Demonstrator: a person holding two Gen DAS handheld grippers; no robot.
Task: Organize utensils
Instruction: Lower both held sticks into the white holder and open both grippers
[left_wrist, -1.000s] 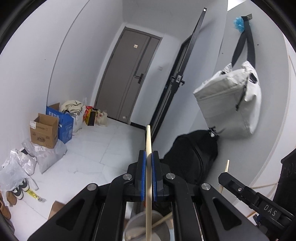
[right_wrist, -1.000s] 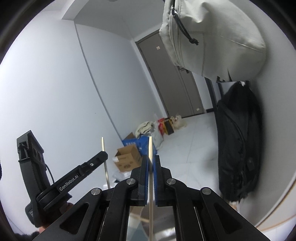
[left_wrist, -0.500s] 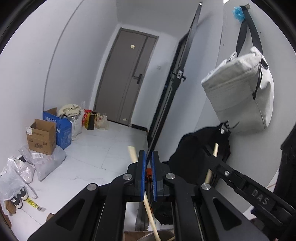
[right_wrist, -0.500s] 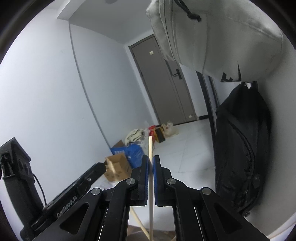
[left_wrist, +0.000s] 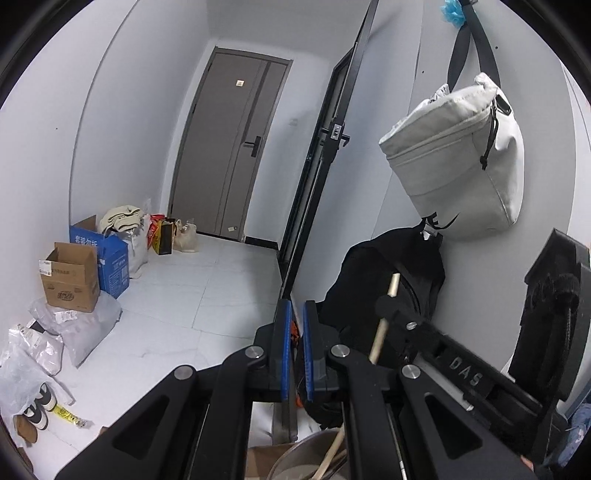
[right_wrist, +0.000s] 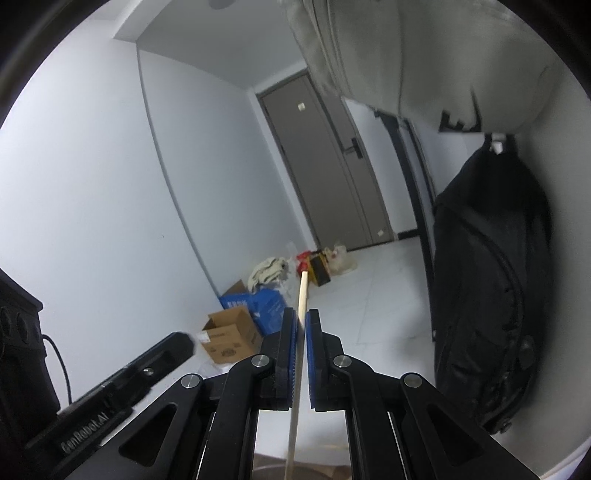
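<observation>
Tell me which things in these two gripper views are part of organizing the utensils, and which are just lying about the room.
Part of the job:
right gripper, shut on a wooden chopstick
left gripper, nothing between its pads
metal container holding another stick

Just lying about:
cardboard box
blue box
black backpack
grey hanging bag
shoes

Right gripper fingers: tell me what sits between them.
A wooden chopstick stands upright between the blue pads of the right gripper, its tip poking above them. The right wrist view shows it.
</observation>
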